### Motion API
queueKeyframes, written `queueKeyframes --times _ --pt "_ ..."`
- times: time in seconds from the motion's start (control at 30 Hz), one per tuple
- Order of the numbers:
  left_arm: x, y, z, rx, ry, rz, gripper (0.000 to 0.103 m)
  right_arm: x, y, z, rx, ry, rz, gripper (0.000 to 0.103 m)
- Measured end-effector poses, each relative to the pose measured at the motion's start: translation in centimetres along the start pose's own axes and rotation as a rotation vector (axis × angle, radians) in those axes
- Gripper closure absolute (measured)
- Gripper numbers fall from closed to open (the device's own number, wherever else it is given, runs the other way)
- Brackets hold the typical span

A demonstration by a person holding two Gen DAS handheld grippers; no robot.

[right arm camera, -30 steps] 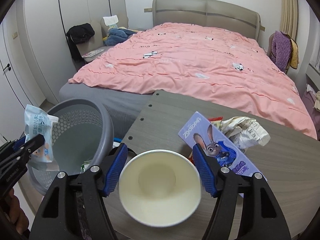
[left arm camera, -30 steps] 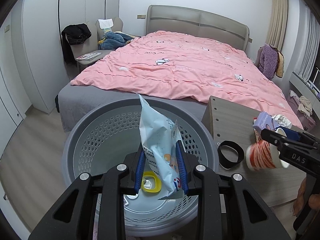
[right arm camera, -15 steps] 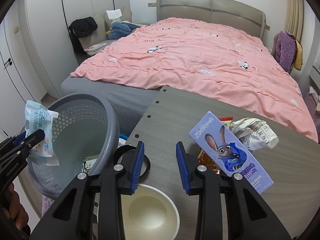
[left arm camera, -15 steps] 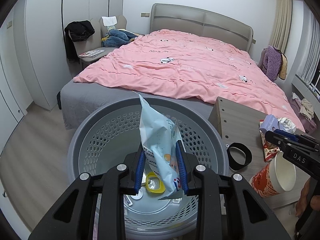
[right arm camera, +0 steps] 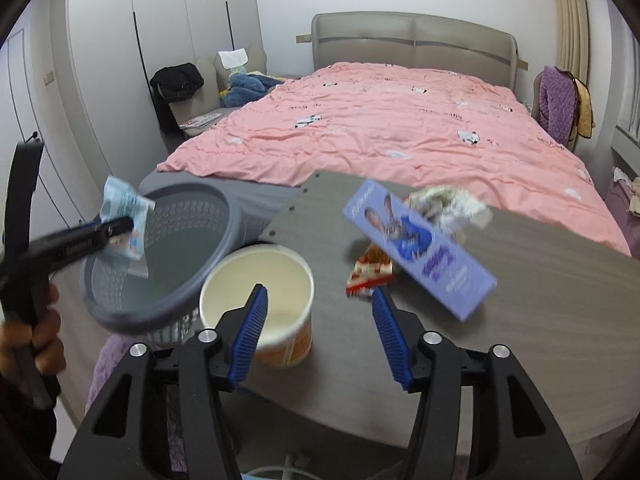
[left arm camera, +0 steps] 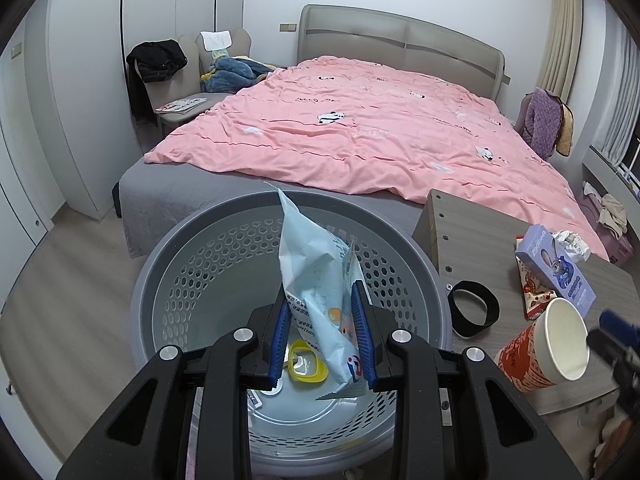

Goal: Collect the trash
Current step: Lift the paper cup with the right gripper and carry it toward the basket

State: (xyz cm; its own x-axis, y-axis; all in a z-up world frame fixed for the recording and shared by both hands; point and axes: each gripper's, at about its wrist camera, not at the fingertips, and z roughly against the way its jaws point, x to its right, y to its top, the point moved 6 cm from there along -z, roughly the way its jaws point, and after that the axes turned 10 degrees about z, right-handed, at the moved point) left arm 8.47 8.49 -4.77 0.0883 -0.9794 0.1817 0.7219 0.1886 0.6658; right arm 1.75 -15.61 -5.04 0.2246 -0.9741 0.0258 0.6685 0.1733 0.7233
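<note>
- The pale blue wrapper [left arm camera: 320, 280] is clamped between the left tongs [left arm camera: 323, 340], low in the middle of the left wrist view, and hangs over the open mouth of the grey basket [left arm camera: 160, 280].
- We judge the step in hand to be the drop: we should part the left tongs only while the wrapper's lower end is inside the rim, so that it falls beside the yellow lid [left arm camera: 306, 366] on the basket floor.
- The wrapper is light and crinkled and may cling to a blue pad; a full opening and a small shake should free it.
- The paper cup [right arm camera: 258, 300] stands on the desk [right arm camera: 540, 300] near its lower-left edge, just beside the basket in the right wrist view.
- The right tongs [right arm camera: 318, 330] are apart and hold nothing; one pad shows in front of the cup's mouth, but whether it touches the cup we cannot tell.
- The cup is close to the desk's edge, so we should avoid nudging it.
- Further out on the desk lie a purple box [right arm camera: 420, 248] with a rabbit picture, a red-and-white wrapper [right arm camera: 368, 270] partly under it, crumpled paper [right arm camera: 448, 204] and a black ring [left arm camera: 474, 308].
- We judge much trash is left to collect.
</note>
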Motion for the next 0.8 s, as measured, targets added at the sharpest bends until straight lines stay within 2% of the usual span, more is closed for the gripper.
queueKeyframes --times 0.1,0.17,0.27,0.5,0.57,0.67,0.7,0.73,0.77,0.8 --pt "0.1 -0.2 0.3 0.003 0.01 -0.007 0.074 -0.5 -1.7 -0.4 -0.007 0.004 0.01 0.039" --pt "0.1 -0.3 0.5 0.004 0.016 -0.01 0.074 -0.9 -2.5 -0.7 0.002 0.021 0.022 0.038" --pt "0.1 -0.3 0.9 0.008 0.024 -0.014 0.074 -1.3 -3.2 -1.0 0.022 0.036 0.022 0.03" --pt "0.3 -0.6 1.3 0.011 0.037 -0.022 0.074 -1.7 -3.0 -3.3 -0.031 0.022 0.03 0.029" --pt "0.4 -0.6 1.3 0.007 0.035 -0.024 0.074 -1.5 -3.1 -4.2 -0.056 0.033 0.012 0.035" --pt "0.6 -0.7 1.2 0.001 0.032 -0.029 0.074 -1.4 -3.3 -5.4 -0.084 0.06 -0.016 0.057" --pt "0.7 -0.8 1.2 -0.001 0.03 -0.031 0.074 -1.2 -3.4 -5.7 -0.089 0.067 -0.027 0.072" --pt "0.7 -0.8 1.2 -0.001 0.028 -0.032 0.074 -1.2 -3.4 -5.9 -0.091 0.072 -0.034 0.079" --pt "0.7 -0.9 1.1 -0.003 0.028 -0.034 0.074 -1.0 -3.3 -6.0 -0.088 0.072 -0.042 0.081" --pt "0.7 -0.9 1.1 -0.005 0.027 -0.035 0.074 -1.0 -3.2 -6.1 -0.086 0.072 -0.045 0.089"
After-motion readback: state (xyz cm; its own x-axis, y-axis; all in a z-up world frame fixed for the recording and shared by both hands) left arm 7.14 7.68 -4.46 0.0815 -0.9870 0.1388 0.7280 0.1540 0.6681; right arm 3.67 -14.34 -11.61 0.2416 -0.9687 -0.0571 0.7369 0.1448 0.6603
